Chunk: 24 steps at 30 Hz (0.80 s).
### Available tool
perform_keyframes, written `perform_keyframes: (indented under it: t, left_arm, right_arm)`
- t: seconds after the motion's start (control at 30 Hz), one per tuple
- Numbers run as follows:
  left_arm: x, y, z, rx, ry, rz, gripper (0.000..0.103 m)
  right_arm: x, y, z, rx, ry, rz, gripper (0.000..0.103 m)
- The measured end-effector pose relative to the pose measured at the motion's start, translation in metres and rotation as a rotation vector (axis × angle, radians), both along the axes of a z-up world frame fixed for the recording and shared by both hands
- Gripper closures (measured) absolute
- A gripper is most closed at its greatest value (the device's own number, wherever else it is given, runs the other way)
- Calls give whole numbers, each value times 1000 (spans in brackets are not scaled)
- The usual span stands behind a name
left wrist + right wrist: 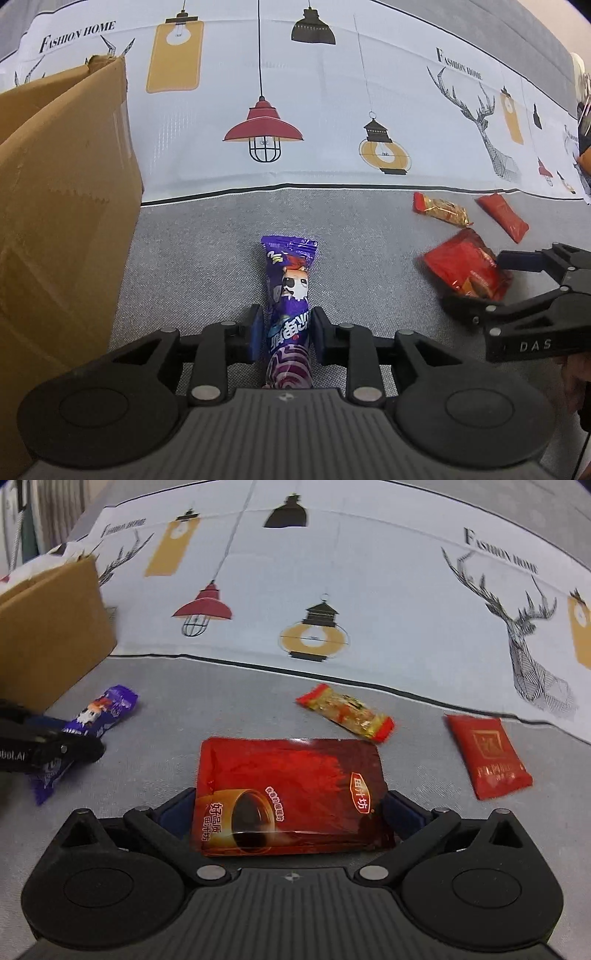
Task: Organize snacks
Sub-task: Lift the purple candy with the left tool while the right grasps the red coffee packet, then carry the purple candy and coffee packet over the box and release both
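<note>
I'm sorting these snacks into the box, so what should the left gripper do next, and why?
Probably lift the purple snack toward the cardboard box: the left gripper looks closed on it, and the box stands just to its left.

Low, close wrist views; shared snacks [466, 266].

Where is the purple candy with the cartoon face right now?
The purple candy lies on the grey cloth between the left gripper fingers, just right of the cardboard box, left of the big red packet.
</note>
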<state>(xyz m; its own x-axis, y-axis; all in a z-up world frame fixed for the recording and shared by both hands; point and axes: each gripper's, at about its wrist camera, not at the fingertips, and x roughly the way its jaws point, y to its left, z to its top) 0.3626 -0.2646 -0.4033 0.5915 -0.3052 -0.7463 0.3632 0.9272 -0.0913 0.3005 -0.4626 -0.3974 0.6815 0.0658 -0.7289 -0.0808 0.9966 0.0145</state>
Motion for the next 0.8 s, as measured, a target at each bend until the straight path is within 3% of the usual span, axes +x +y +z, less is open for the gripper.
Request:
perform_keyframes:
  t: [0.07, 0.13, 0.17, 0.27, 0.3, 0.33, 0.53, 0.67, 0.8]
  left_arm:
    - [1, 2, 1, -12, 11, 13, 72]
    - [1, 1, 2, -10, 12, 16, 74]
    - [1, 0, 2, 3, 6, 9, 83]
    - [0, -3, 3, 15, 0, -12, 84]
    - [0, -2, 3, 9, 6, -11, 84]
    - [0, -2, 4, 8, 9, -11, 84]
    - [-2, 1, 6, 1, 24, -3, 84]
    - [0, 1, 9, -14, 47, 2, 85]
    - [-3, 1, 17, -106, 57, -44, 85]
  right_arm:
    - [-2, -1, 6, -14, 5, -13, 12]
    - [-7, 3, 13, -59, 0, 3, 32]
    - [-9, 5, 15, -67, -4, 20, 37]
    - [-13, 7, 19, -64, -7, 32, 69]
    - [-14, 8, 21, -71, -18, 30, 84]
    - [-15, 11, 24, -105, -30, 27, 88]
    - [-25, 16, 43, -131, -95, 35, 96]
    - [-38, 12, 70, -21, -165, 2, 99]
    - [-50, 10, 91, 76, -221, -30, 102]
